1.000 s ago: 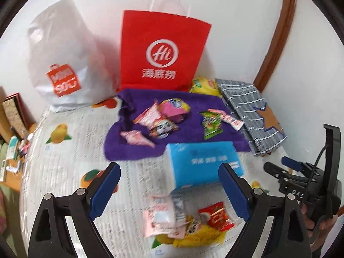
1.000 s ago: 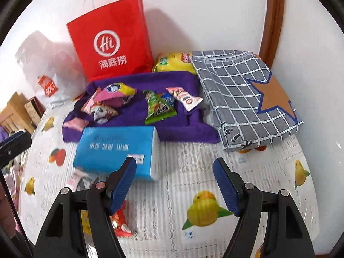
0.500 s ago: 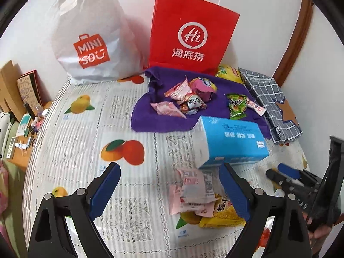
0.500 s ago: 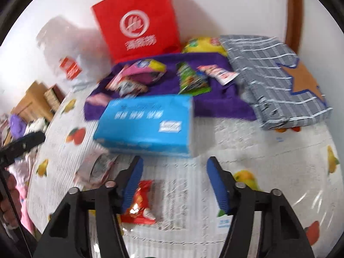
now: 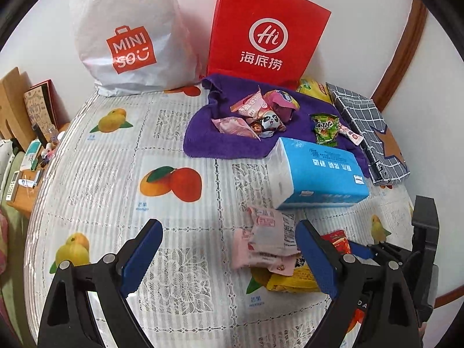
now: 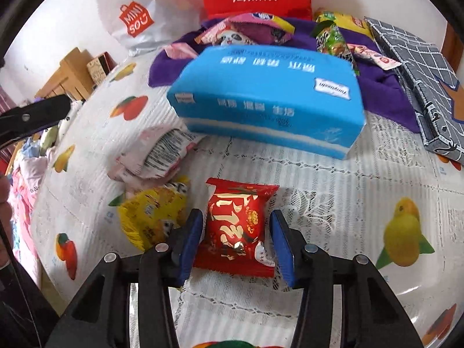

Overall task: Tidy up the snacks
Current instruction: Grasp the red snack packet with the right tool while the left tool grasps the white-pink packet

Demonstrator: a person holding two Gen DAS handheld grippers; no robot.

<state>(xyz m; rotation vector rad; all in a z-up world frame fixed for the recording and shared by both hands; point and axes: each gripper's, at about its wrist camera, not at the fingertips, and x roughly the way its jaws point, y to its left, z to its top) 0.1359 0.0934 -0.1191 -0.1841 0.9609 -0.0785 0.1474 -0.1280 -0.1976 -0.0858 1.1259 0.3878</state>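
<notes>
A red snack packet (image 6: 235, 232) lies flat on the fruit-print tablecloth (image 6: 333, 203), between the blue pads of my right gripper (image 6: 236, 216). Its jaws are closing on either side of the packet, with thin gaps still showing at the pads. To its left lie a yellow packet (image 6: 150, 214) and pink packets (image 6: 156, 153). My left gripper (image 5: 228, 226) hangs open above the cloth, holding nothing, with the pink packets (image 5: 269, 237) just off its right finger. Several more snacks rest on a purple towel (image 5: 203, 142) further back.
A blue tissue pack (image 5: 316, 174) lies between the loose packets and the towel. A red paper bag (image 5: 266, 29) and a white plastic bag (image 5: 127, 34) stand against the wall. A grey checked cloth (image 5: 365, 121) lies at the right. A cluttered side table (image 5: 26, 156) is past the left edge.
My right gripper has dropped toward the table and come over the red packet, and its jaws have narrowed around it. The left gripper sank a little, then held still, staying open.
</notes>
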